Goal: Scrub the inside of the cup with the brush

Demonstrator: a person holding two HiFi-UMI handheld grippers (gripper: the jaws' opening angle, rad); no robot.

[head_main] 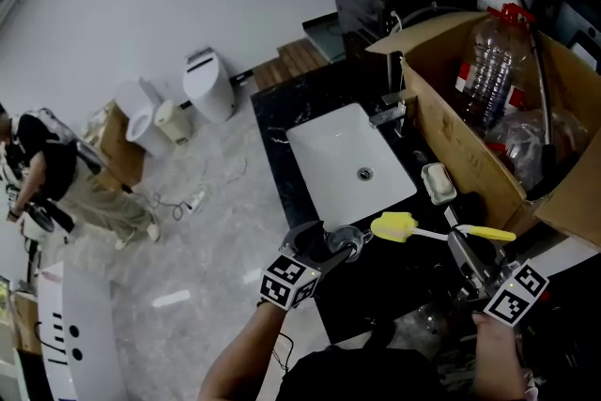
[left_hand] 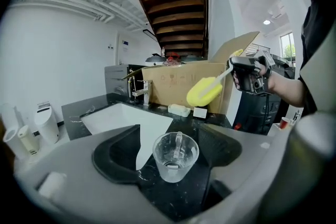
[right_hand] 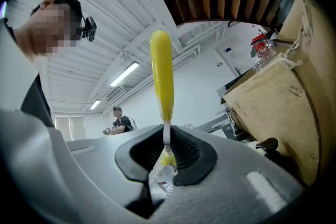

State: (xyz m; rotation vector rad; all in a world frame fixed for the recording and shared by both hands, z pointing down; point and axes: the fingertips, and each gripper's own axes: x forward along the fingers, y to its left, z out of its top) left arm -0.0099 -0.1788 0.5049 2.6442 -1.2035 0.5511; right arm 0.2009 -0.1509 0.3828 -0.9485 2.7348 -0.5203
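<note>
The clear cup (left_hand: 176, 157) sits mouth up near the front edge of the black surface (head_main: 279, 122), just in front of the near rim of the white sink (head_main: 338, 155). It appears to rest on the surface, though that cannot be told for certain. The left tool (head_main: 331, 249) has its jaws apart on either side of the cup. A strip of sink shows between the left jaw and the glass, so the pads do not seem to press on it yet. The right tool (right_hand: 167, 147) is clamped on the brush (head_main: 441, 232) where the white neck meets the handle. The brush's long axis runs roughly level along the front edge, with its yellow head (head_main: 392, 225) pointing toward the cup, near it and to its right but apart from it. The right hand is the nearer one for scrubbing. Since the cup's mouth faces up and the brush lies level, the head probably has to tip downward, or the cup lean toward it, before it can go in.
</note>
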